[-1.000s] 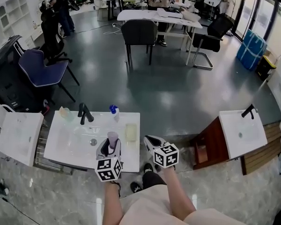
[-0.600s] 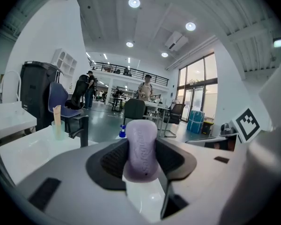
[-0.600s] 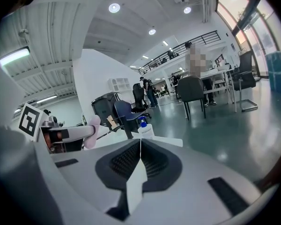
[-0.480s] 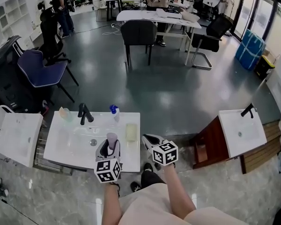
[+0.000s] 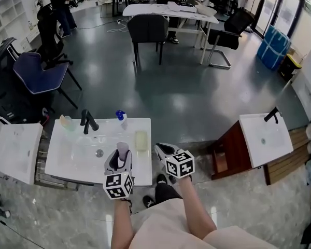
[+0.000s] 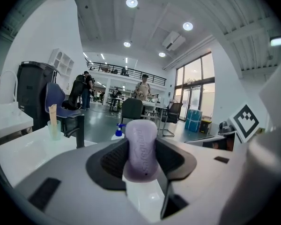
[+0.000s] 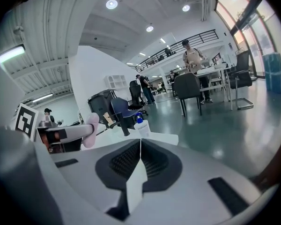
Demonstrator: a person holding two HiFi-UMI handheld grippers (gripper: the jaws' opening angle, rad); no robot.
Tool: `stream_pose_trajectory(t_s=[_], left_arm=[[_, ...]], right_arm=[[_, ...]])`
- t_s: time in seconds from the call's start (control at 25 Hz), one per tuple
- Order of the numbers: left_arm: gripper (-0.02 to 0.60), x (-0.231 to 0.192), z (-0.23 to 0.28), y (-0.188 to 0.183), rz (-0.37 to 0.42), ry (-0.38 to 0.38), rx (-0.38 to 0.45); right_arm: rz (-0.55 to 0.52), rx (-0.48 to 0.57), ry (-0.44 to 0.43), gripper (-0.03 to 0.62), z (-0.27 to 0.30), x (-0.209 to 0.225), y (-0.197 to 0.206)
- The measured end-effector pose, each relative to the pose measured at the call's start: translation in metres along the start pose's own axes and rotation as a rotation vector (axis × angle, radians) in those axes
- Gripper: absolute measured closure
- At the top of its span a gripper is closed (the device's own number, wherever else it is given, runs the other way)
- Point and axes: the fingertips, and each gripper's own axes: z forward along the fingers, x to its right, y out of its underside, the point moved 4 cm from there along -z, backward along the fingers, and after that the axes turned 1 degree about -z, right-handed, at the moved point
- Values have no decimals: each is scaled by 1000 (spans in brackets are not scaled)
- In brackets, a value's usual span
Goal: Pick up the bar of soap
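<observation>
soap (image 6: pixel 140 149) unmoved: lilac, seemingly embossed

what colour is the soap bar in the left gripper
Pale lilac. The bar of soap shows best in the left gripper view, between the jaws.

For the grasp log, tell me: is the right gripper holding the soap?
No, the purple bar of soap sits clamped in the left gripper's jaws.
</observation>
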Motion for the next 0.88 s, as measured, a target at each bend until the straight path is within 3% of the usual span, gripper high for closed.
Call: stream_pose_trajectory(t_s=[0.88], left_arm=[[391, 11, 14, 3, 9, 29, -9]], right_arm=[[-10, -33, -58, 586, 6, 9, 3]])
